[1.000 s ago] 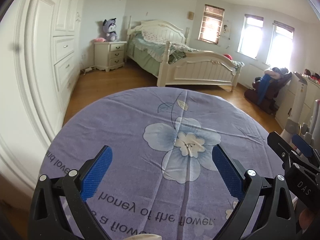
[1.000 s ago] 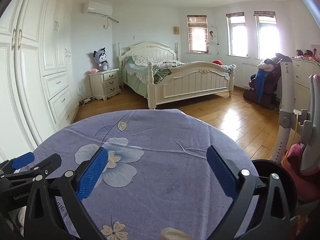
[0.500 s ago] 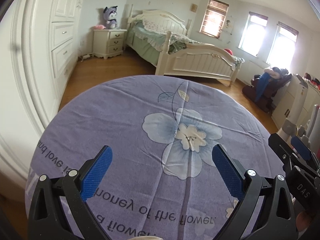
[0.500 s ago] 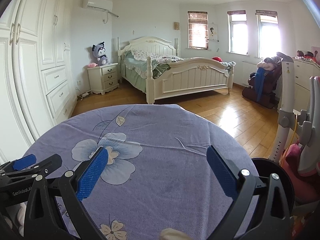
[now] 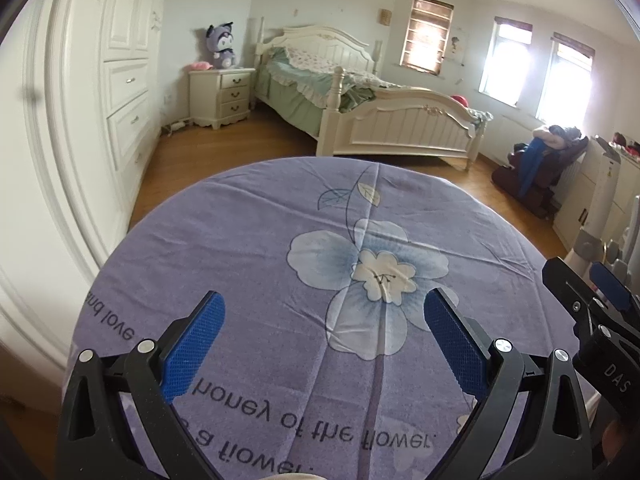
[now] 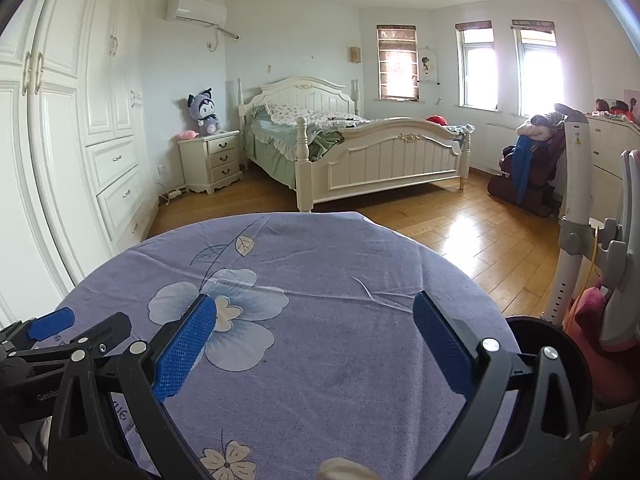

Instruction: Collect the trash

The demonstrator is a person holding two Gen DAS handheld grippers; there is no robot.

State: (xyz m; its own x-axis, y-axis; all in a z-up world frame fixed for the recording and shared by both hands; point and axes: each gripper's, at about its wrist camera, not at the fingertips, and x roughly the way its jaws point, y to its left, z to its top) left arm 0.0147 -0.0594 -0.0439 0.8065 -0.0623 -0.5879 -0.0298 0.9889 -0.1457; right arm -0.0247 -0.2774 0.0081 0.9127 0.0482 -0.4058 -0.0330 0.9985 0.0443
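In the left wrist view, the left gripper [image 5: 322, 322] was held low over a round table covered by a purple tablecloth [image 5: 248, 264], its blue pads [image 5: 194, 346] spread wide with nothing between them. The posture read as a hover kept ready above the cloth rather than a grasp. The printed flower [image 5: 372, 276] lay at 12 o'clock from the pads, and a line of lettering ran upside down at 6 o'clock. The right gripper [image 5: 600, 320] was seen at 3 o'clock, cut off by the frame, so its opening could not be judged there. No trash could be made out on the visible cloth. A pale scrap at the bottom edge was too cropped to be named.

In the right wrist view, the right gripper [image 6: 314, 334] was likewise held wide apart and empty above the cloth. The left gripper [image 6: 52, 344] was seen at 9 o'clock, partly out of frame. A dark round rim [image 6: 560, 344], possibly a bin, showed at 4 o'clock just past the table edge; its inside was hidden by the gripper. A pale lump [image 6: 340, 470] at 6 o'clock was cropped and unidentifiable, as were whitish shapes at 8 o'clock behind the gripper body. The bare cloth would fit trash already cleared, or trash lying outside both views.
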